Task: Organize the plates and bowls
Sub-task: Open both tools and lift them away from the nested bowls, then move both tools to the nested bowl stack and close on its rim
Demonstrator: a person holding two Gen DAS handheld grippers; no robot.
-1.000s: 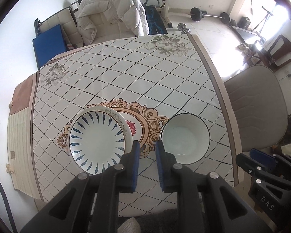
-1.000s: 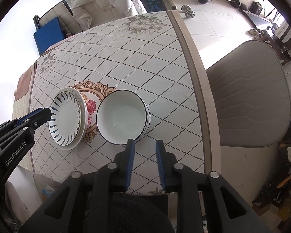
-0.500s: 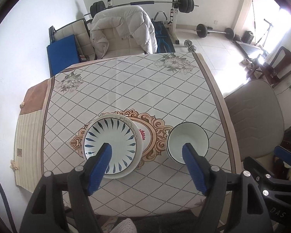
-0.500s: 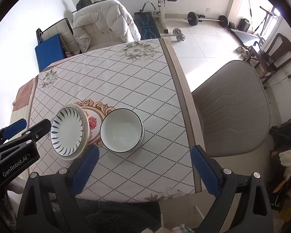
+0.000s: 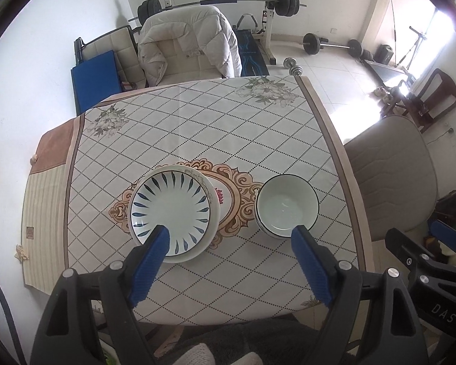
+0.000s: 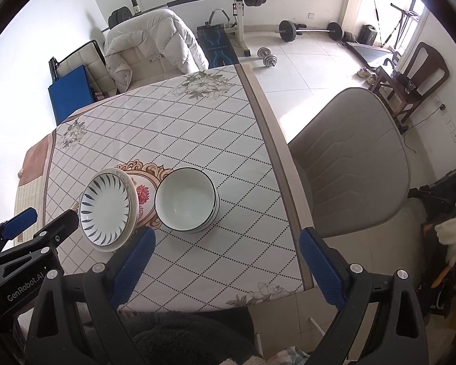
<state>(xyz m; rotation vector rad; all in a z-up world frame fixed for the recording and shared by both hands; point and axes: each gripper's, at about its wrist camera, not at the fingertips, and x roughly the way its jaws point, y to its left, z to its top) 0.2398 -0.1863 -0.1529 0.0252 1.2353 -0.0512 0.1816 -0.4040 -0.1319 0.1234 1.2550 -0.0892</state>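
The left gripper is spread wide and holds nothing, poised above the near edge of the worktop; 1 blue pad overlaps the near rim of the plates, the other sits just in front of the bowls. The right gripper is likewise wide apart and empty, with the bowls between and beyond its pads.

The plates form a stack of 2: a white upper plate with dark blue petal strokes radiating round its rim, resting on a larger cream plate whose edge shows beneath. Just beside them, apart, stand the bowls, white inside with a thin dark rim line. Both sit near the middle of the worktop's near half, on a checked cloth with an ornate medallion.

The right wrist view shows the bowls as a nested stack, several rims visible down the side, which the left view barely reveals; it also shows the plates and the left gripper from the side.
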